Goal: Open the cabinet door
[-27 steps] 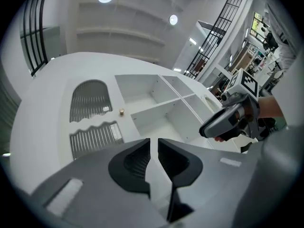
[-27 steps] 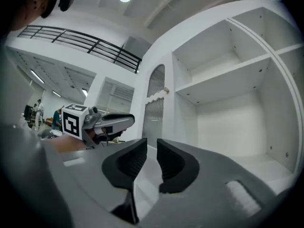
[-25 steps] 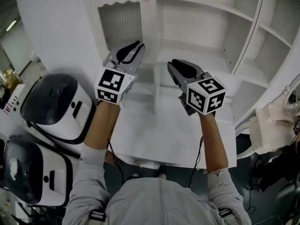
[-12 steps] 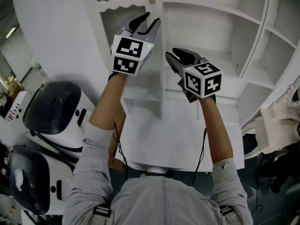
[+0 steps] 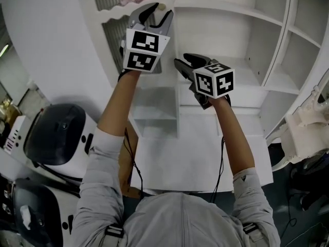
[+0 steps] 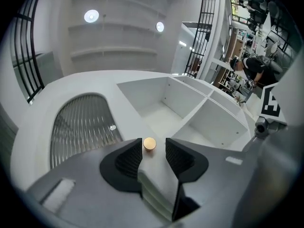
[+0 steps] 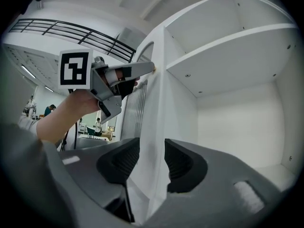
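Note:
The white cabinet door (image 5: 154, 94) with a ribbed glass panel (image 6: 83, 125) stands swung out, its edge towards me. Its small brass knob (image 5: 161, 6) sits near the top. My left gripper (image 5: 157, 13) is raised to the knob. In the left gripper view the knob (image 6: 149, 144) lies between the tips of the opening jaws, with gaps on both sides. My right gripper (image 5: 182, 60) is lower, at the door's edge. In the right gripper view its opening jaws straddle the door's edge (image 7: 156, 127) without pressing it, and the left gripper (image 7: 124, 80) shows above.
Open white shelves (image 5: 247, 60) fill the cabinet's right side. A white counter (image 5: 195, 158) lies below the door. Two white appliances with dark lids (image 5: 56, 130) stand at the left. A white object (image 5: 303, 133) is at the right. People stand far off (image 6: 251, 68).
The left gripper has risen up the door to the knob, and its jaws have spread. The right gripper has moved forward to the door's edge, its jaws wider too.

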Available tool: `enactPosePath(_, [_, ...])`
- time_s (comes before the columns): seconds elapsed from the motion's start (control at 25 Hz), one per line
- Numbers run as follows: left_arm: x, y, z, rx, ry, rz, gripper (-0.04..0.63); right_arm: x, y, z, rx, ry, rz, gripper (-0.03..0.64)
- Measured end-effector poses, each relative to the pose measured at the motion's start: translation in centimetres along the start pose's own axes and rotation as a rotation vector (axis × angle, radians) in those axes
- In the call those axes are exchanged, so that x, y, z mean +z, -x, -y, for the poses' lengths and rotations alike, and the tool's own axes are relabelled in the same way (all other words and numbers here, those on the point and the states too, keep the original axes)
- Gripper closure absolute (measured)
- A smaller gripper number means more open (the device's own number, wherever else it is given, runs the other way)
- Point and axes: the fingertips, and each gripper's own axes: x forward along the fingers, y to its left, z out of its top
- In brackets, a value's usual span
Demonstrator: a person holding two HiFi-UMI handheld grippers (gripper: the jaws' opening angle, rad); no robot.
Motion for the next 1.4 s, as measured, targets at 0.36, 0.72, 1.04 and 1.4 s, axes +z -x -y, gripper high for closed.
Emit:
enactPosePath(0.36, [-0.6, -0.7, -0.6, 0.024, -0.009, 0.021, 0.503, -0.1, -1.4, 0.2, -0.007, 0.004, -0.005, 0.449])
enactPosePath(0.72, [0.0, -0.2, -0.7, 0.026, 0.055, 0.087, 0.503, -0.2, -2.1, 0.1, -0.005, -0.006, 0.0, 0.449])
enactPosePath(1.04, [1.1, 1.3, -0.6, 0.006, 0.062, 0.13, 0.503, 0.2, -2.4, -1.4, 0.06, -0.003, 0.017, 0.452])
enactPosePath(1.4, [1.9, 2.6, -0.7, 0.033, 0.068, 0.126, 0.505, 0.1, -1.6, -2.9, 0.083, -0.028, 0.004, 0.492])
